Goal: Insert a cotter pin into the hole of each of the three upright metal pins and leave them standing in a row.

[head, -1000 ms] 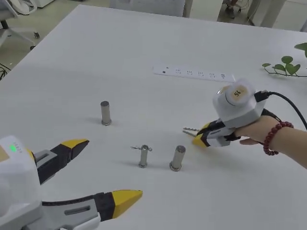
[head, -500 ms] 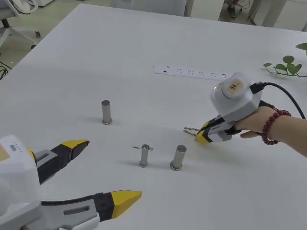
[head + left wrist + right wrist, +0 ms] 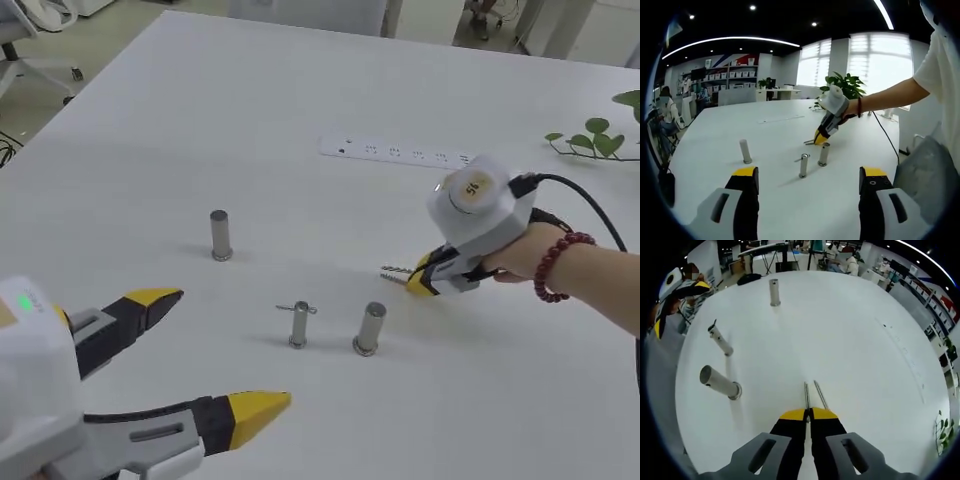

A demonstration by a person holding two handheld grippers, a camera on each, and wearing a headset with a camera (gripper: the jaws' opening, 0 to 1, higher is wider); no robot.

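Three upright metal pins stand on the white table. The left pin (image 3: 220, 236) (image 3: 745, 151) (image 3: 774, 292) stands apart and bare. A cotter pin sits crosswise through the top of the middle pin (image 3: 298, 326) (image 3: 803, 165) (image 3: 720, 340). Close beside it is the bare right pin (image 3: 370, 329) (image 3: 823, 154) (image 3: 719, 382). My right gripper (image 3: 413, 282) (image 3: 808, 414) is shut on a cotter pin (image 3: 396, 270) (image 3: 812, 394), low over the table just right of the right pin. My left gripper (image 3: 215, 350) (image 3: 809, 172) hangs open near the front edge, nothing between its jaws.
A white power strip (image 3: 405, 153) lies across the far side of the table. Green plant leaves (image 3: 595, 140) reach in at the right edge. A black cable trails from the right gripper over the person's wrist.
My right gripper has shifted slightly left toward the right pin, still holding the cotter pin. The left gripper and the pins have not moved.
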